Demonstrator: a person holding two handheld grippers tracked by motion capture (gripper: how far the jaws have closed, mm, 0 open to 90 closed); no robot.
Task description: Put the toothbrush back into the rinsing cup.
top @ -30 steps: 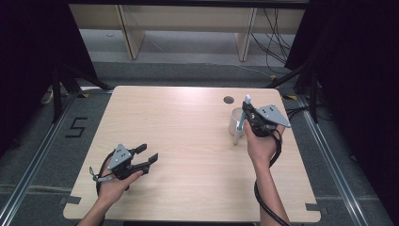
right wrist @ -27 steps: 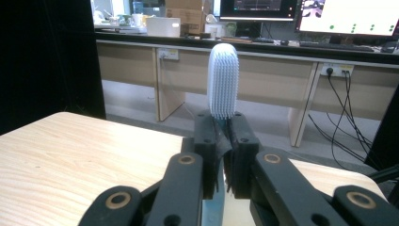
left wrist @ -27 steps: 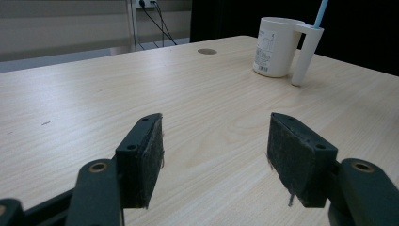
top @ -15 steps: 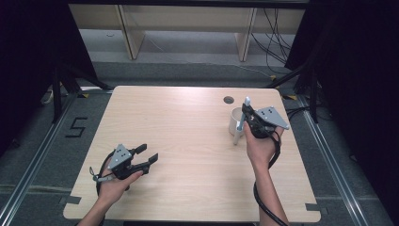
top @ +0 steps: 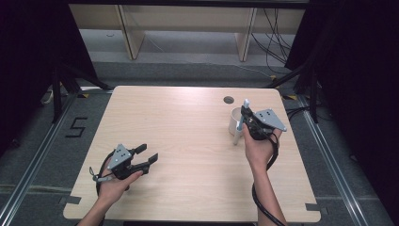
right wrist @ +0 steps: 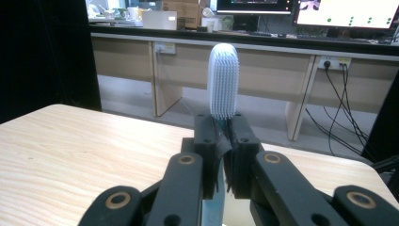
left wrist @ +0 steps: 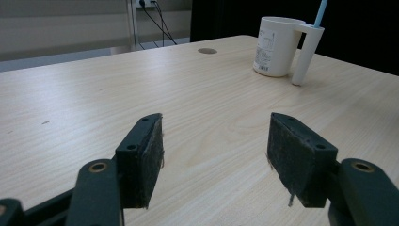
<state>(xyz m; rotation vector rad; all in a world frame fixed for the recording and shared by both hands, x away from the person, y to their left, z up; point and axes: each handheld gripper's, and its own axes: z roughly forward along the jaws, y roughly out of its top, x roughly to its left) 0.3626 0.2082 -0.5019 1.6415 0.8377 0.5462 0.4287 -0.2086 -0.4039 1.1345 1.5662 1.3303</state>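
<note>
Plainly, the only writing on the white mug is a small printed label on its side, too fine to read in the left gripper view; on the floor at the left of the high view a taped "5" can be read. At lower left of the high view the left hand lies low on the bench, forearm entering from the bottom edge, its left claw pointing toward the right with the jaws standing wide and nothing between them; at right of centre the right hand is raised with the wrist cocked, its right claw pointing away up the frame. The right claw is clamped narrow on the toothbrush, whose white bristled head stands upright above the pads in the right gripper view, its pale blue handle running down between them. The mug stands on the bench at upper right, just beside that claw; whether the brush's lower end sits inside it I cannot tell.
</note>
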